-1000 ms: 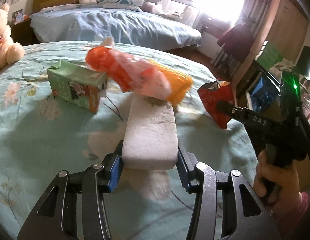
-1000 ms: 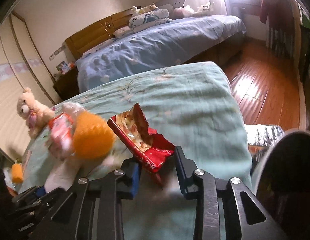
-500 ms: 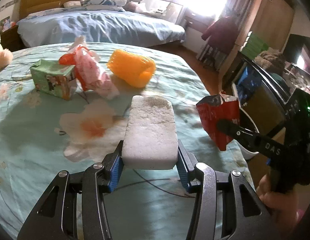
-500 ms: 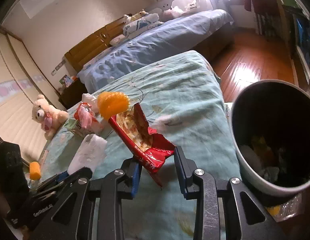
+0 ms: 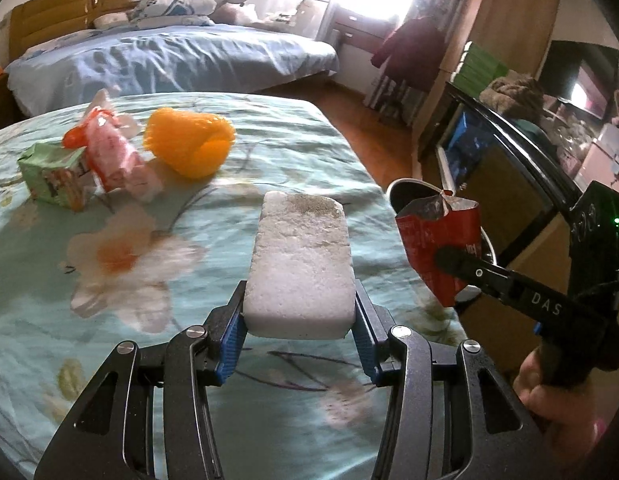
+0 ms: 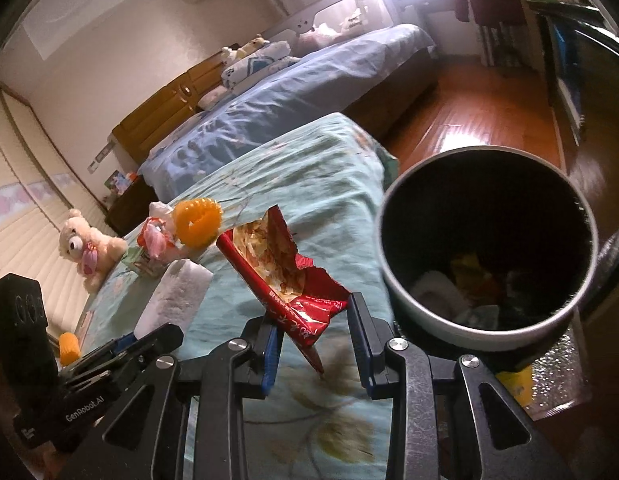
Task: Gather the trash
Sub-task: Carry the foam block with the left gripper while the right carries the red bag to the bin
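Red wrapper (image 6: 293, 280) beside bin (image 6: 485, 320)

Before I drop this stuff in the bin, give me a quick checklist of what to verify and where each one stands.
1. Left gripper clamped on the white foam block: ok.
2. Right gripper holding the red snack wrapper: ok, though only its lower corner is pinched.
3. Trash bin open, with room inside: ok.
4. Wrapper directly over the bin mouth: not ok, it looks short of the rim.
5. Foam block over the bin: not ok, it hangs over the bedspread.
6. Trash left behind, orange cup and green carton: not ok.
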A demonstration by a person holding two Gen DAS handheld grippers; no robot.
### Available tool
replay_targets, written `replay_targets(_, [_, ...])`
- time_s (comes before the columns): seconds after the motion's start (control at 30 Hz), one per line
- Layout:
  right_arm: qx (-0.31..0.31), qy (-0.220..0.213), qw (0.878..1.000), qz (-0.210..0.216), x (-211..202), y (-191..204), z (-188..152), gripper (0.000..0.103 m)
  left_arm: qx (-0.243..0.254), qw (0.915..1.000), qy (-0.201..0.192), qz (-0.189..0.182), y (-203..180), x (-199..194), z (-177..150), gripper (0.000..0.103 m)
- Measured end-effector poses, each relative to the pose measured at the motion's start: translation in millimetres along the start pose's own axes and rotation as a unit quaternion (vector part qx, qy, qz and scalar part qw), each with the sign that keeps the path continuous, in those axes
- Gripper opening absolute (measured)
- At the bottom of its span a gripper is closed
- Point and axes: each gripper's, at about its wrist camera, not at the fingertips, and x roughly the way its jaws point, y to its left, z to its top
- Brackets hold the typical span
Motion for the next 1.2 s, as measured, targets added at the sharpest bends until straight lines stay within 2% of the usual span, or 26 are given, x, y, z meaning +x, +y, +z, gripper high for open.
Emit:
replay_targets(0.7, [0.044, -0.028, 0.998, -0.041, -28, -55, 2, 0.032, 0.052, 0.9981, 0.013, -0.033, -59, 23, 10, 0.046])
replay_targets(1.2, [0.075, -0.035, 0.994, -0.077, -34, -93, 8, 0.032, 0.083, 0.9954, 0.027, -0.04, -95, 51, 17, 0.047])
